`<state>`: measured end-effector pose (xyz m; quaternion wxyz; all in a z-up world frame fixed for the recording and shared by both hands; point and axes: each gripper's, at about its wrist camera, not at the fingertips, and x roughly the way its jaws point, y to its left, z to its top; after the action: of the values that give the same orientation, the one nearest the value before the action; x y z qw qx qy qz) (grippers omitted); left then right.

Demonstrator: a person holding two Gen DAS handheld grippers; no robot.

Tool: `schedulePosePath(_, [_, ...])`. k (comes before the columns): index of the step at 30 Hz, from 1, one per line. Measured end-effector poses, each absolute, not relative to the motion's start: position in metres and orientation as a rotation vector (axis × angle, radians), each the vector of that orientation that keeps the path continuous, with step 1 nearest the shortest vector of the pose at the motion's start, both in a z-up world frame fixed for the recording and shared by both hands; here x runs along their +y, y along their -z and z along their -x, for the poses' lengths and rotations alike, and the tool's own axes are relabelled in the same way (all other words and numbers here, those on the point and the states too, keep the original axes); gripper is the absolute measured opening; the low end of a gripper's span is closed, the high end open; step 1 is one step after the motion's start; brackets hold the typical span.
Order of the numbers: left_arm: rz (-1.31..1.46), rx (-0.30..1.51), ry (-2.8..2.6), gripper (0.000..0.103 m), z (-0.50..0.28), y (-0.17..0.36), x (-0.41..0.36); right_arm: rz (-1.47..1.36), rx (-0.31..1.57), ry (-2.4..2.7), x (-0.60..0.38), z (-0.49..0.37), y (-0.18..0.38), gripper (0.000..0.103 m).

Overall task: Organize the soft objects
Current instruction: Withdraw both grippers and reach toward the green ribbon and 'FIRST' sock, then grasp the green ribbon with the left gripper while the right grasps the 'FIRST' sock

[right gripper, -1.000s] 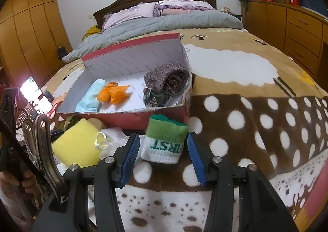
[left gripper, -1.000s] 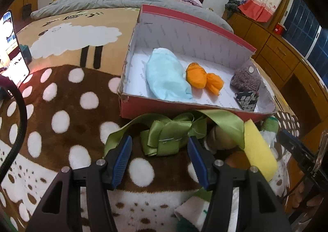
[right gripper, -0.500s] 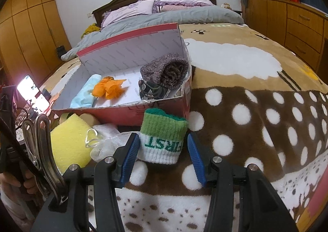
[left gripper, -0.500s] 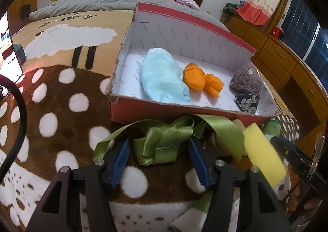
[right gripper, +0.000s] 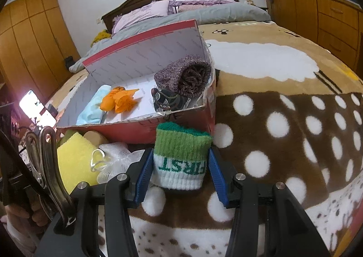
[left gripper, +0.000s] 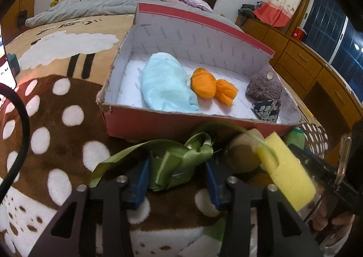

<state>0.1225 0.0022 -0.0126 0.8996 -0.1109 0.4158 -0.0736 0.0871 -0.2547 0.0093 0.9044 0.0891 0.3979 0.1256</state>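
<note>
A red shoebox [left gripper: 172, 124] [right gripper: 140, 128] lies open on the spotted blanket. Inside lie a light blue cloth [left gripper: 165, 84], an orange cloth [left gripper: 211, 88], a purple knit roll [right gripper: 183, 75] and a dark patterned piece [right gripper: 170, 101]. My left gripper [left gripper: 178, 176] is open, its jaws on either side of a green ribbon bow [left gripper: 181, 164] in front of the box. My right gripper [right gripper: 180, 173] is open, its jaws flanking a green-and-white rolled sock [right gripper: 181, 155] at the box's front right corner.
A yellow sponge [left gripper: 287, 173] [right gripper: 74, 157], a white mesh puff [right gripper: 115, 159] and a tan round object [left gripper: 242, 155] lie by the box front. A lit phone screen [right gripper: 36, 107] stands at the left. Wooden drawers [left gripper: 317, 71] line the right wall. Pillows [right gripper: 158, 9] lie at the headboard.
Both grippers moved forward and lower: the ribbon bow now lies between the left jaws and the sock between the right jaws. Both stay open.
</note>
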Motion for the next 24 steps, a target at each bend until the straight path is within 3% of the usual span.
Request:
schedulePosePath(15, [0.246,0.863,0.177,0.015,-0.117,0.01,0.003,-0.251,0.805,-0.271,-0.262,-0.079,-0.003,0.036])
schedulePosePath(24, [0.239,0.795,0.178,0.014,-0.096,-0.02,0.006,-0.237,0.752,-0.257,-0.261,-0.06,-0.023,0.034])
